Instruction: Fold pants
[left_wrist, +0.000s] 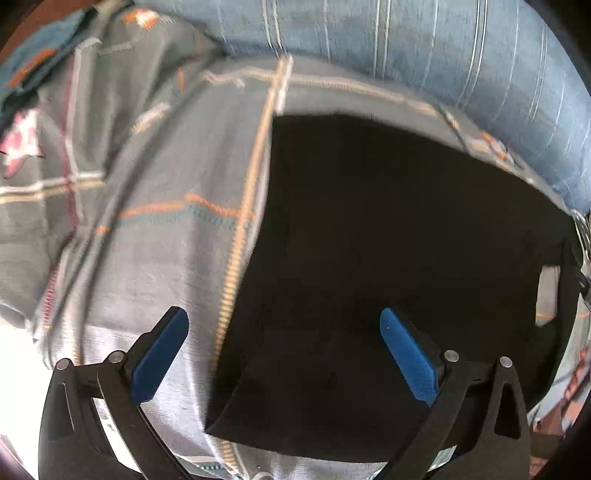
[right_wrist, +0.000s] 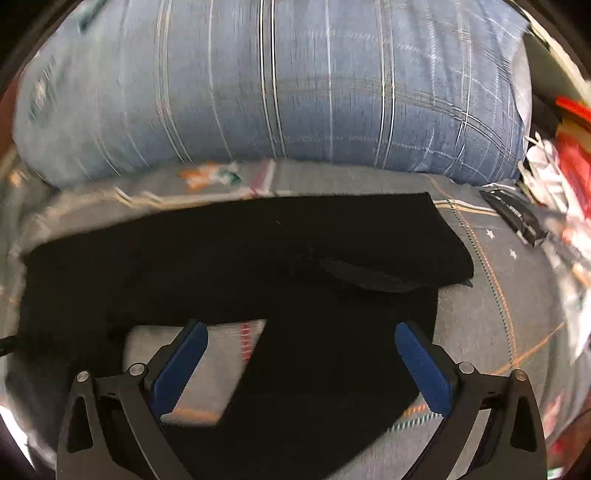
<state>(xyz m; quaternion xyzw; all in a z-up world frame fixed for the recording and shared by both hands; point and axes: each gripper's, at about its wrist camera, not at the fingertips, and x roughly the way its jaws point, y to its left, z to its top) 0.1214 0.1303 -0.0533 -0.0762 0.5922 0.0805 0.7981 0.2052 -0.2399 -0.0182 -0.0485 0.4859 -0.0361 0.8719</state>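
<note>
Where one pillow (right_wrist: 273, 92) lies: one black pants (right_wrist: 240, 258), two spread-jawed tools.

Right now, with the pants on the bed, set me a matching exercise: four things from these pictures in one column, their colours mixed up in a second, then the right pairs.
Things:
1. pants
2. pillow
3. bedsheet
4. pads of the right tongs

Colours:
A. grey with orange and white stitched lines
B. black
C. bright blue
D. faded blue with thin pale stripes

Pairs: 1-B, 2-D, 3-A, 4-C
</note>
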